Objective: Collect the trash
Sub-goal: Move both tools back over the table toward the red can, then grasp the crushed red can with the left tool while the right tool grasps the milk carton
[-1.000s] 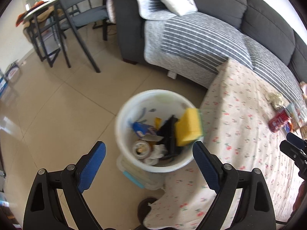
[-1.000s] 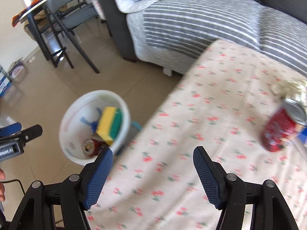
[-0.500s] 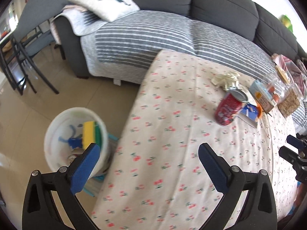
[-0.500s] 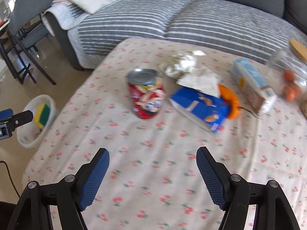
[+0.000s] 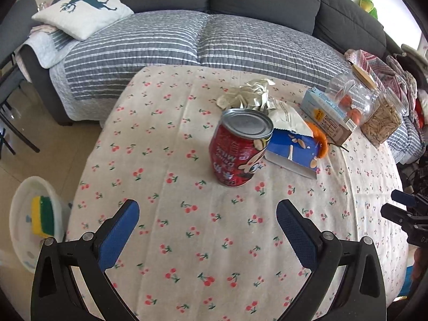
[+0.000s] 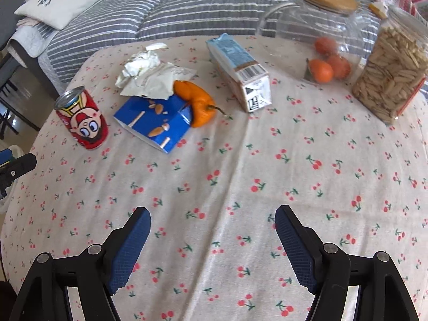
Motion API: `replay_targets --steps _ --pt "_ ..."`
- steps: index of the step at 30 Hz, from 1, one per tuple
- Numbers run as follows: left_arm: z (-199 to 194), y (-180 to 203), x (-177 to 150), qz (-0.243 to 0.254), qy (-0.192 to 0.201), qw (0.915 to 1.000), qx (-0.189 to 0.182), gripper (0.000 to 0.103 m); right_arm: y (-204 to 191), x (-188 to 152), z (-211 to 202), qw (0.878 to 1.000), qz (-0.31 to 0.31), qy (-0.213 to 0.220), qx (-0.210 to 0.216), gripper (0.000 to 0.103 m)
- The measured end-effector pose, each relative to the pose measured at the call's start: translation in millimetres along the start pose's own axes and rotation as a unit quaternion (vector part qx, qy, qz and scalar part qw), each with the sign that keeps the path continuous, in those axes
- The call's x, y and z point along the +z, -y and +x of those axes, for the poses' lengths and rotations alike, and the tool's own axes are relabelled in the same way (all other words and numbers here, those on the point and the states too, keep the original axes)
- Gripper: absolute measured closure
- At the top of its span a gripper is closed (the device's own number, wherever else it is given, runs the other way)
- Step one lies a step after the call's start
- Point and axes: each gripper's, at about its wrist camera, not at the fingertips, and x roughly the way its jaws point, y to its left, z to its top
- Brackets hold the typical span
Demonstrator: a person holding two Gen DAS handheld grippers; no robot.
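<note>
A red drink can [image 5: 239,148] stands upside down on the cherry-print tablecloth [image 5: 187,240], ahead of my open, empty left gripper [image 5: 207,211]. Behind it lie a blue snack box [image 5: 293,151], a white wrapper [image 5: 287,117], crumpled paper [image 5: 247,95] and orange peel [image 5: 319,140]. My right gripper [image 6: 212,215] is open and empty over bare cloth; the can [image 6: 81,117], blue box [image 6: 155,121], peel [image 6: 196,101], wrapper [image 6: 153,81] and a light-blue carton [image 6: 239,71] lie beyond it. The white trash bin [image 5: 29,226] holding a yellow-green sponge [image 5: 41,214] stands on the floor at left.
A glass jar of oranges [image 6: 322,34] and a jar of biscuit sticks [image 6: 392,71] stand at the table's far right. A grey sofa with striped cover [image 5: 200,40] and a deer pillow [image 5: 81,9] runs behind the table. Chair legs [image 5: 13,131] stand on the floor at left.
Both grippers have swung right from the bin to over the table. The can and the other trash now lie ahead of them. Both stayed open and empty.
</note>
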Motion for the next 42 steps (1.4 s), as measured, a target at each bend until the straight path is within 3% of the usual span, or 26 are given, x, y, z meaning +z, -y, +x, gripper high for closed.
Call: replay_targets --steps 6,13,15,19,33,35,36,37,38,42 --pt "27.1 22.8 26.5 -0.002 0.030 0.9994 -0.015 0.000 35.7 -3.2 5.0 0.999 0.021 -0.010 -0.023 0.023" --pt "47.6 34.5 42.6 -0.002 0.048 0.9988 -0.002 0.007 58.8 -8.5 9.0 0.998 0.037 -0.018 -0.039 0.023" --pt "52.6 33.0 44.8 -0.013 0.047 0.9988 -0.005 0.011 62.3 -9.5 12.0 0.998 0.036 -0.023 -0.046 0.023" --pt "60.6 29.3 48.0 -0.028 0.042 0.9987 0.000 0.035 66.2 -9.8 17.5 0.998 0.039 -0.029 -0.049 0.023" --pt "32.4 31.1 40.8 -0.019 0.038 0.9991 -0.001 0.036 66.7 -10.2 11.4 0.998 0.041 -0.027 -0.047 0.023" --pt "20.6 28.9 39.7 -0.007 0.040 0.9992 -0.001 0.056 67.0 -9.0 10.2 0.998 0.043 -0.024 -0.047 0.023" --pt "15.5 26.3 38.7 -0.005 0.038 0.9993 -0.001 0.057 66.8 -8.3 9.8 0.998 0.043 -0.024 -0.046 0.023" --pt "11.5 23.3 36.9 -0.006 0.038 0.9993 -0.003 0.076 66.0 -7.4 9.7 0.998 0.042 -0.023 -0.045 0.023" --pt "8.1 19.6 34.8 -0.007 0.035 0.9993 -0.007 0.103 65.3 -5.9 9.5 0.998 0.041 -0.022 -0.045 0.023" --pt "8.4 4.5 24.3 -0.020 0.013 0.9996 -0.018 0.103 62.4 3.2 8.5 0.998 0.045 -0.009 -0.046 0.023"
